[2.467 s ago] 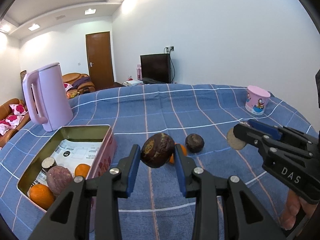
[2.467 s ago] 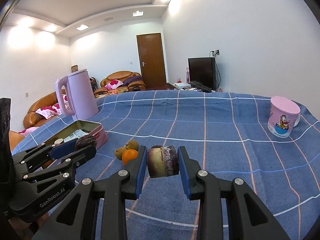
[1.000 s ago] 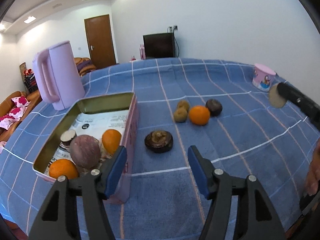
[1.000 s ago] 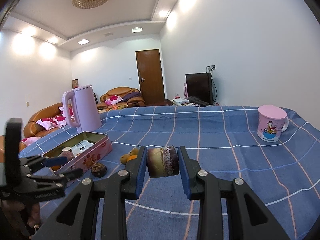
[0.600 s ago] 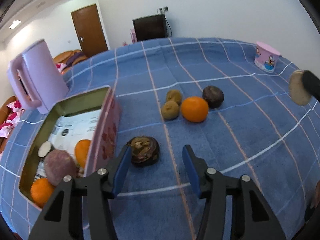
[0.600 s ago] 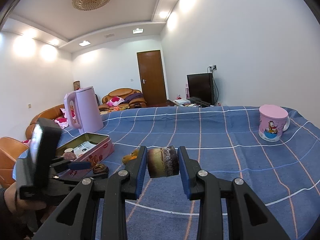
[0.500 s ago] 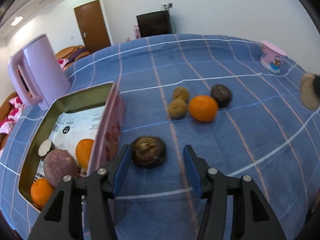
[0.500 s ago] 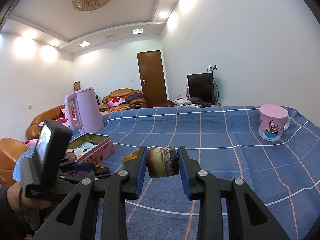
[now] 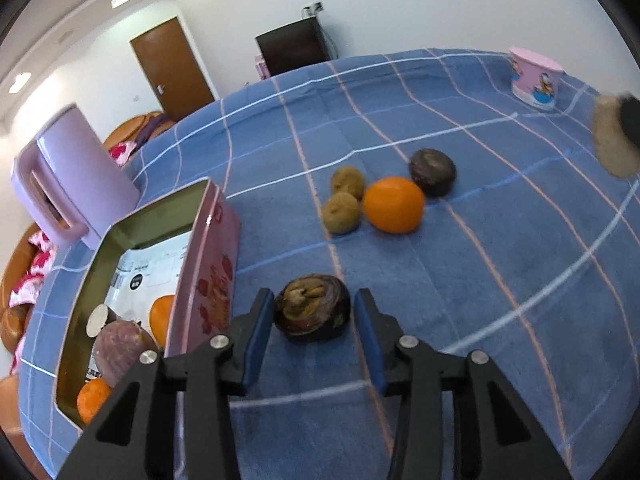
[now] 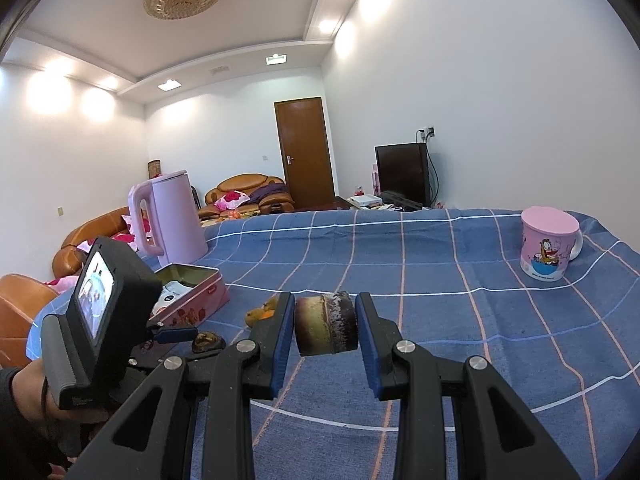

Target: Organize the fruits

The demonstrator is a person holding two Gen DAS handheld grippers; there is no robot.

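At lower centre the left gripper [image 9: 311, 322], jaws apart, straddles the mangosteen [image 9: 312, 307] beside the tin [image 9: 208, 256]; an off-centre squeeze could roll it, while the right gripper [image 10: 325, 330] clamps a cut fruit [image 10: 326, 330].

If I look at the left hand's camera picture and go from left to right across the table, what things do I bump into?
Purple kettle → pink tin → dark fruit between the open left tongs → orange → pink cup.

A tin [image 9: 208, 248] lies left of the loose fruits [image 9: 394, 204] on the table [image 9: 480, 280].
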